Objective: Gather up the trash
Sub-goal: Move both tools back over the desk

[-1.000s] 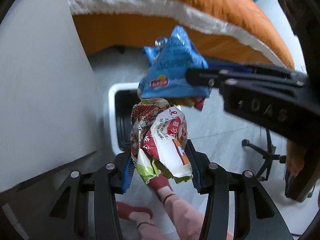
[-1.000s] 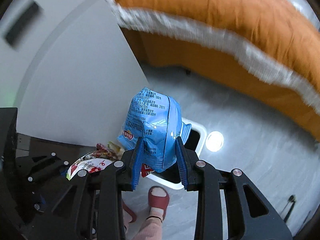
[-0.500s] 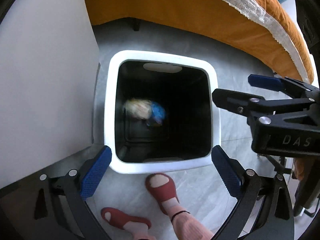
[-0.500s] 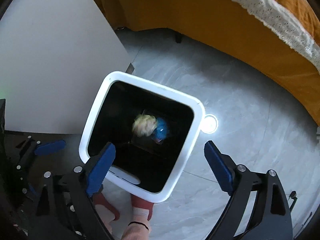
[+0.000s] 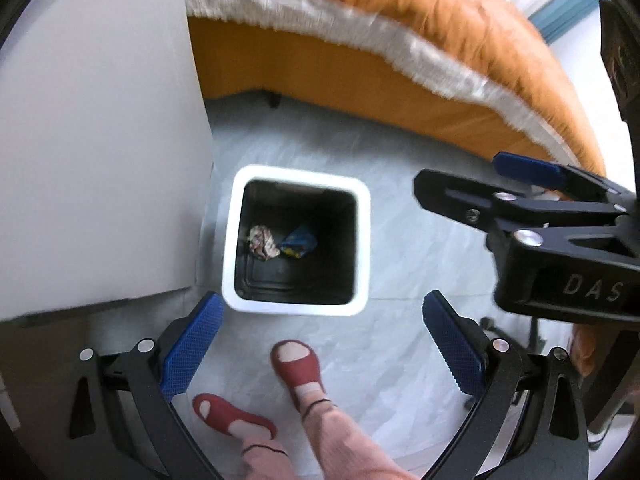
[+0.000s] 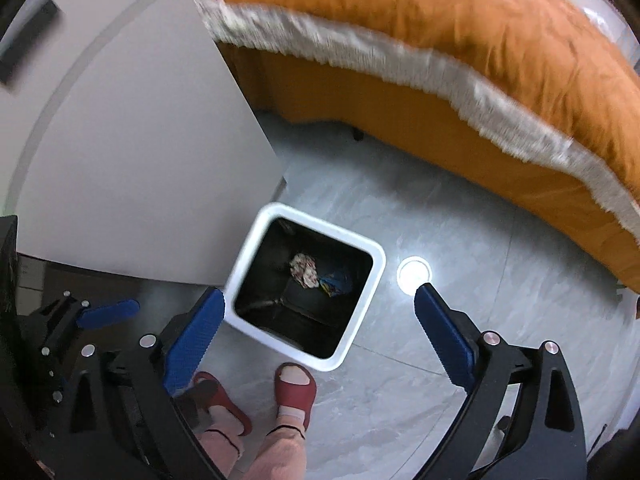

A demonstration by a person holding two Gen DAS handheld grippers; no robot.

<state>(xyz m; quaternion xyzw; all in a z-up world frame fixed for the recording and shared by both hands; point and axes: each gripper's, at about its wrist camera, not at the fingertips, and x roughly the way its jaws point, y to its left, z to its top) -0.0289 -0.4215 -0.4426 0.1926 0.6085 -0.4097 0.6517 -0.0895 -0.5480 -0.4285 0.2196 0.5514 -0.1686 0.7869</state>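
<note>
1. White-rimmed bin (image 5: 362, 240) stands on the grey floor (image 5: 420, 264), beside the orange bed (image 5: 400, 20).
2. Crumpled wrapper (image 5: 263, 242) and blue chip bag (image 5: 299, 243) lie touching at its bottom.
3. Left gripper (image 5: 320, 350) and right gripper (image 6: 318, 338) hang above, jaws spread wide, holding nothing.

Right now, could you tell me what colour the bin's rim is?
White, around a black interior; the bin shows best in the left wrist view.

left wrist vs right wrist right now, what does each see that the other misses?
Left wrist only: the right gripper from the side, jaws open, and a window strip top right.

Right wrist only: the left gripper's blue pad at the left edge, a bright round spot on the floor beside the bin, and a dark handle on the white cabinet.

Both: white bin holding the crumpled wrapper and blue bag, orange bed, red slippers.
</note>
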